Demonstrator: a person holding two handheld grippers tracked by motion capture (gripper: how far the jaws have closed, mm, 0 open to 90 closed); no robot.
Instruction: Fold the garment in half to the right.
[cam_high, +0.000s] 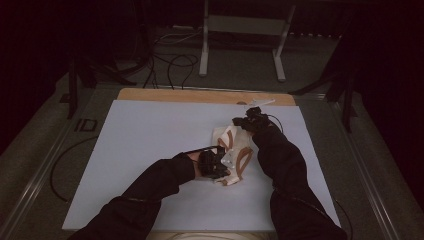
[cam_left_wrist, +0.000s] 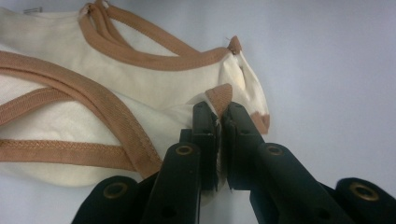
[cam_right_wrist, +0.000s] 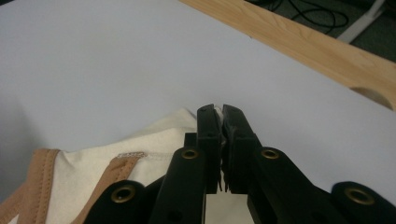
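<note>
The left claw (cam_left_wrist: 218, 122), nearest the camera at the end of a dark-sleeved forearm reaching in from the worktop's near edge, is clamped on a tan-trimmed corner of the cream garment (cam_left_wrist: 154, 93). The right claw (cam_right_wrist: 221, 122), its arm stretched further across, pinches the garment's far edge. The garment lies crumpled, with tan bands looping across it, on the pale worktop (cam_high: 150, 150), right of its centre.

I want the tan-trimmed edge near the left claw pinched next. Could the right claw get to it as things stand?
Probably not right away: the right claw is shut on the far end of the cream garment, and the left claw already grips by that tan trim. It would have to let go first.
</note>
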